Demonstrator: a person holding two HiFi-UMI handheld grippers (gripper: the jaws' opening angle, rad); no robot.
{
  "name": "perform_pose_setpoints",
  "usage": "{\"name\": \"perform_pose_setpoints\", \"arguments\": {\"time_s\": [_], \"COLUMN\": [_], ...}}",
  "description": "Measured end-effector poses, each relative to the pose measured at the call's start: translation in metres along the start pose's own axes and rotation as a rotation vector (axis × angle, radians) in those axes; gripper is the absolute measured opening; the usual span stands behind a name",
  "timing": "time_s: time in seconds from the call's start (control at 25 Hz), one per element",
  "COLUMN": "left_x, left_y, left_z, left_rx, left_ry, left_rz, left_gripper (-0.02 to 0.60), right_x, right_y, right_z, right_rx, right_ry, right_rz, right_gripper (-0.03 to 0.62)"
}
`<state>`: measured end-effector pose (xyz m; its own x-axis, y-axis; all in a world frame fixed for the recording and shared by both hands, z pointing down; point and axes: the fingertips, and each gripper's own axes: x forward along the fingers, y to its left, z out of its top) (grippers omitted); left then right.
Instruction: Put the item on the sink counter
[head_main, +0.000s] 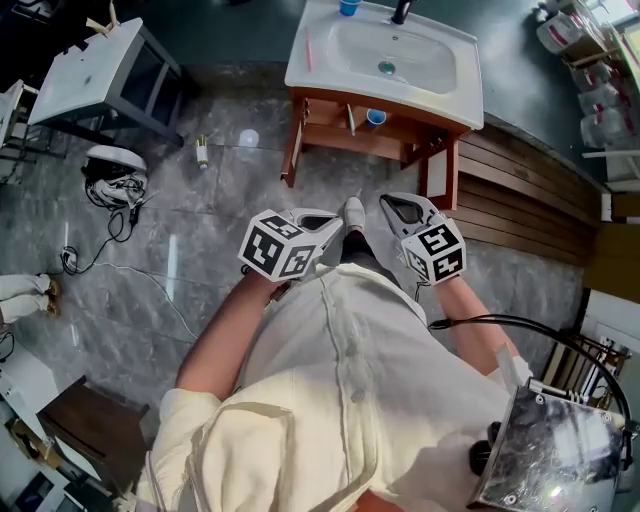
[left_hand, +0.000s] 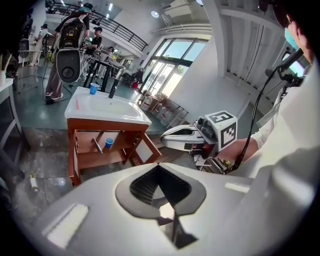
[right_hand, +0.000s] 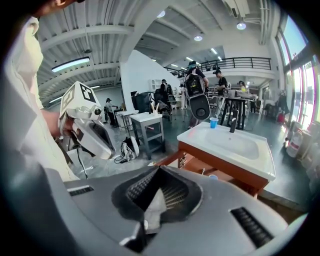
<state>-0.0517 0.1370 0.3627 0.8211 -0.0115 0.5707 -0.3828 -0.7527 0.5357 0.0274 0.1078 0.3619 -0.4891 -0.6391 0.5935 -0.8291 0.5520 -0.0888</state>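
Nearest to you, both tools sit side by side above the grey marble floor (head_main: 200, 230), well short of the sink cabinet. Your left gripper (left_hand: 160, 168) has its fingers pressed together with nothing between them. Your right gripper (right_hand: 159, 170) is the same, fingers closed and empty (the pale sliver behind each tip is probably floor seen through the gap, but the view there is poor). Farther off, a small bottle (head_main: 202, 151) sits on the floor left of the cabinet. On the open wooden shelf (head_main: 330, 140) under the basin, a blue cup (head_main: 375, 117) stands beside a thin handle (head_main: 350, 118). Above, on the white worktop (head_main: 466, 72), a pink stick (head_main: 308, 50) lies left of the basin. A second blue cup (head_main: 348, 7) stands at the back edge near the dark tap (head_main: 401, 11).
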Motion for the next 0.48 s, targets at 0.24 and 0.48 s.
{"name": "perform_pose_setpoints", "arguments": {"time_s": [0.24,0.48], "left_x": [0.0008,0.0048], "left_y": [0.0027,0.0048], "left_z": [0.0040,0.0039], "left_rx": [0.002,-0.003], "left_ry": [-0.001,0.006], "left_rz": [0.006,0.003], "left_gripper": [0.005,0.005], "right_x": [0.0043,0.0068], "right_y": [-0.0015,-0.0038], "right_z": [0.0035,0.0029], "right_rx": [-0.008,-0.005], "right_ry": [-0.001,0.001], "right_rz": [0.007,0.010], "right_gripper": [0.005,0.005]}}
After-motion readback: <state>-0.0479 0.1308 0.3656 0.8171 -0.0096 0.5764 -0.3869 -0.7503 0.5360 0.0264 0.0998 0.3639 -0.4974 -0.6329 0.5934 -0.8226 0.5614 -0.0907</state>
